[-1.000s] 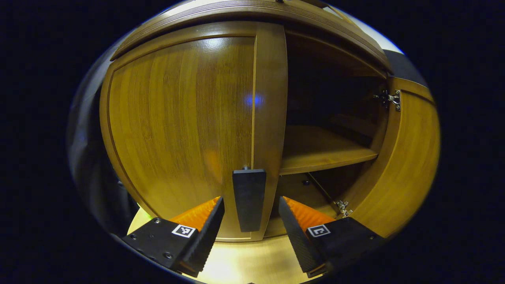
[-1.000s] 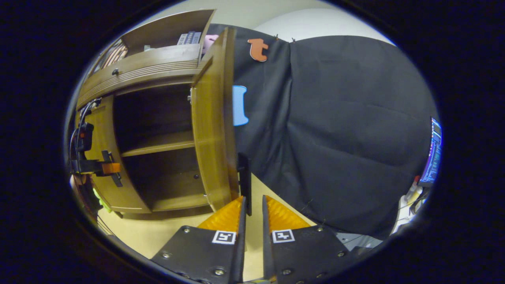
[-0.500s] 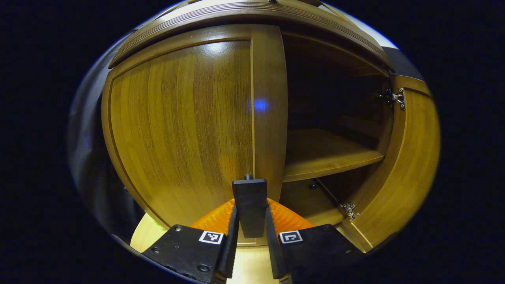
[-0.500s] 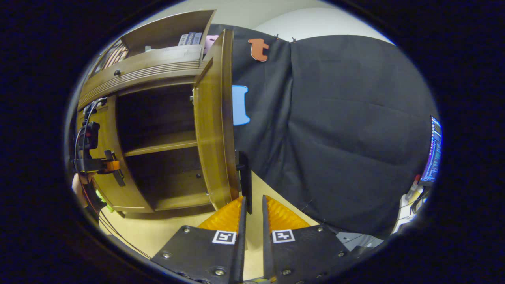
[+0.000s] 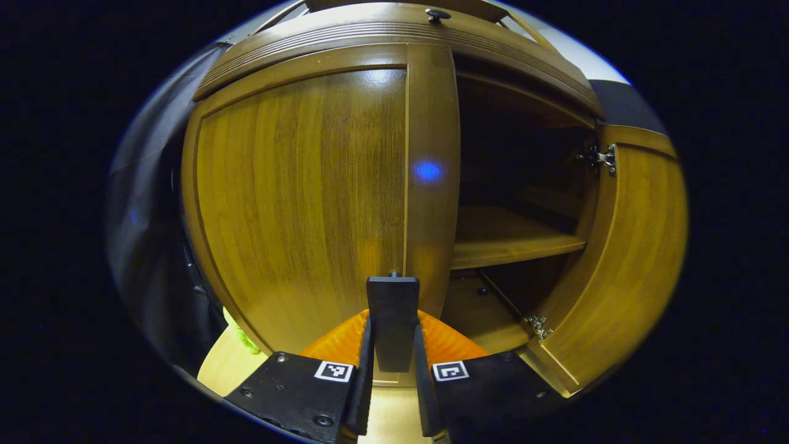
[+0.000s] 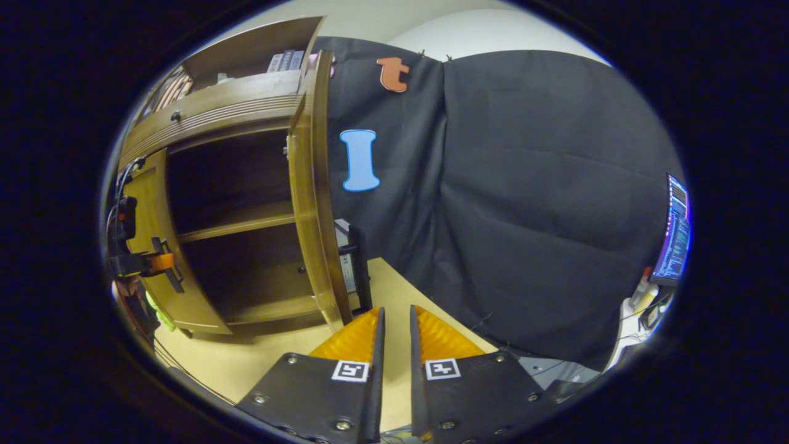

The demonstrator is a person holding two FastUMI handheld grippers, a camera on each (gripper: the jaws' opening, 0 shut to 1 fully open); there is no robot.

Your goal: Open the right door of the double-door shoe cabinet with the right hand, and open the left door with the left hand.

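No legible writing; hand-held gripper [image 5: 392,345] grips handle [image 5: 392,320].

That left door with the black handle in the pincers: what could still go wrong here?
The left gripper pinches only the slim black handle of the closed left door; a crooked pull might let it slip out. The right gripper sits near the open right door and its handle, so it could bump them.

You're in a recording booth: black cloth wall [image 6: 524,203], brown wooden double-door shoe cabinet [image 6: 203,123] on a pale wood floor [image 6: 259,364], lit monitor [image 6: 675,237] beside it.
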